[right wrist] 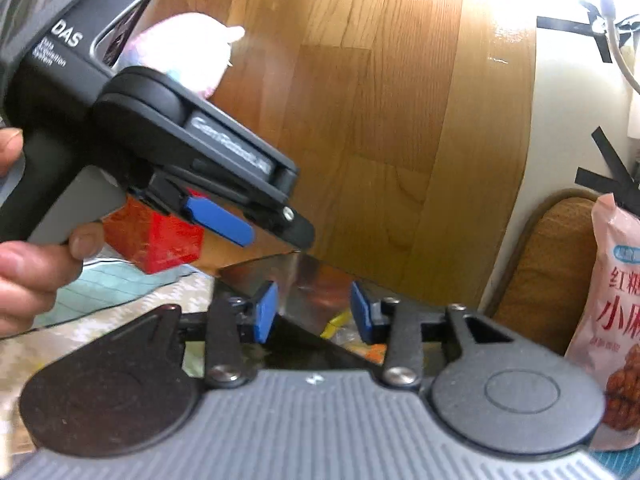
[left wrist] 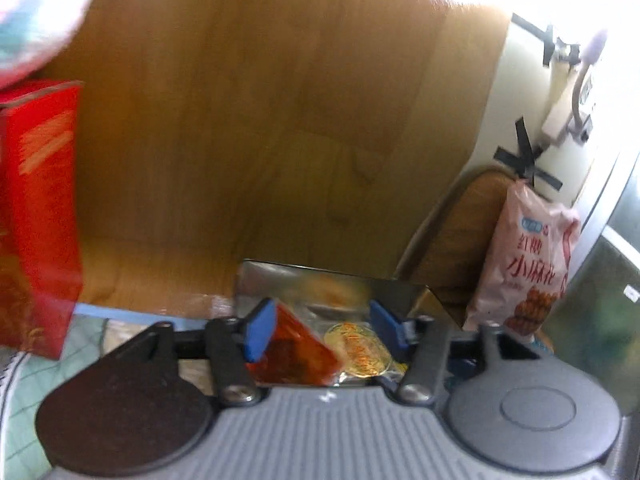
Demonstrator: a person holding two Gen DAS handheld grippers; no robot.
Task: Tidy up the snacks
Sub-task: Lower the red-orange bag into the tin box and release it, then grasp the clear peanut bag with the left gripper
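Note:
A shiny metal box [left wrist: 400, 294] holds small snack packets: an orange-red sachet [left wrist: 294, 354] and a gold round one [left wrist: 360, 350]. My left gripper [left wrist: 322, 326] is open just above the box, with nothing between its blue pads. In the right wrist view the left gripper [right wrist: 224, 220] hangs at the left over a red box [right wrist: 168, 246]. My right gripper [right wrist: 314, 312] is open over the metal box's rim [right wrist: 312, 276], holding nothing. A pink snack bag [left wrist: 524, 260] stands upright to the right; it also shows in the right wrist view [right wrist: 616, 320].
A tall red box [left wrist: 38, 216] stands at the left. A pale plush item [left wrist: 36, 20] sits above it. A brown cushion [right wrist: 536, 268] lies behind the pink bag. A patterned green cloth [right wrist: 120, 280] covers the surface, with wooden floor [left wrist: 248, 120] beyond.

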